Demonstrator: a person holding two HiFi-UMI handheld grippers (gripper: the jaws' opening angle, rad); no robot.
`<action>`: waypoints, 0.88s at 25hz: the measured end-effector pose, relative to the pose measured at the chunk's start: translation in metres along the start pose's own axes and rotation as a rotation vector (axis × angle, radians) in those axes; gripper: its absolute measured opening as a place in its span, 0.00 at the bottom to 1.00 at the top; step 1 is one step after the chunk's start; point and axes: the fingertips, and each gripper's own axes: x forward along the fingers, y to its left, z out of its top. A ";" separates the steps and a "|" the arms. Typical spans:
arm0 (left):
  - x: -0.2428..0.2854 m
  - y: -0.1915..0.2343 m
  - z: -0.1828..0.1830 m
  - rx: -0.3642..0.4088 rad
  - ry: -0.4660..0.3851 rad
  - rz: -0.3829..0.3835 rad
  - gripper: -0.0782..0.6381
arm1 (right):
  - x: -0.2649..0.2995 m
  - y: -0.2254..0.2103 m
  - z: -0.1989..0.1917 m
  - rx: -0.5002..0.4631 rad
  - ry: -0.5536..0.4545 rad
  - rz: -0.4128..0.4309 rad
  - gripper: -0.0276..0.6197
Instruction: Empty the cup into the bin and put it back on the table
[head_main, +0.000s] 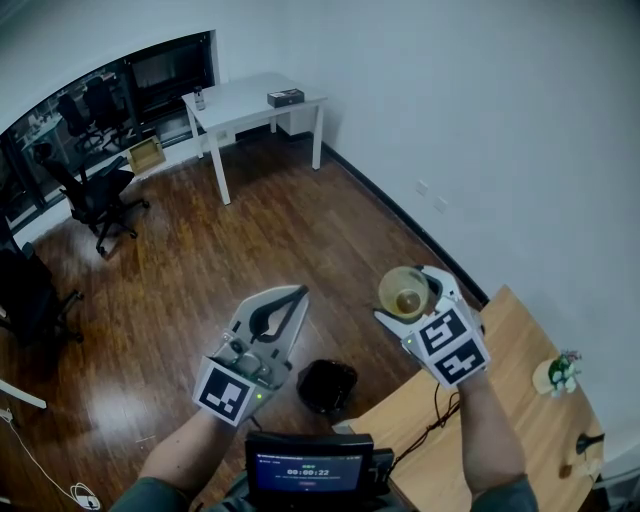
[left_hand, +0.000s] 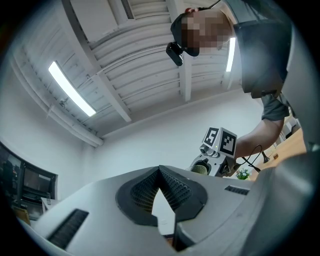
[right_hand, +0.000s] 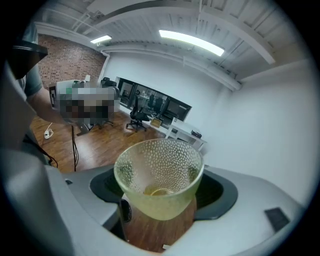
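A yellow-green dimpled glass cup (right_hand: 159, 175) sits between the jaws of my right gripper (right_hand: 160, 192), which is shut on it; a little amber residue lies at its bottom. In the head view the cup (head_main: 404, 291) is held in the air by the right gripper (head_main: 412, 300), past the wooden table's (head_main: 520, 420) left edge, its mouth facing up toward me. The black bin (head_main: 327, 386) stands on the floor below and to the left. My left gripper (head_main: 288, 300) hangs level with it, shut and empty; in its own view the left gripper (left_hand: 160, 172) points up at the ceiling.
A small potted plant (head_main: 563, 372) and a dark cable (head_main: 436, 420) are on the wooden table. A screen device (head_main: 310, 468) sits near my body. Farther off stand a white desk (head_main: 250, 100) and office chairs (head_main: 95, 195) on the wood floor.
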 end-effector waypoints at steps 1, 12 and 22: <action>0.000 -0.001 0.000 -0.001 0.001 -0.001 0.11 | 0.000 -0.002 -0.001 -0.003 0.005 -0.008 0.66; -0.002 -0.008 0.000 -0.001 0.010 0.004 0.11 | 0.000 -0.018 -0.003 -0.091 0.056 -0.042 0.66; -0.009 -0.004 0.000 0.006 0.028 0.037 0.11 | 0.007 -0.012 -0.001 -0.197 0.095 -0.035 0.66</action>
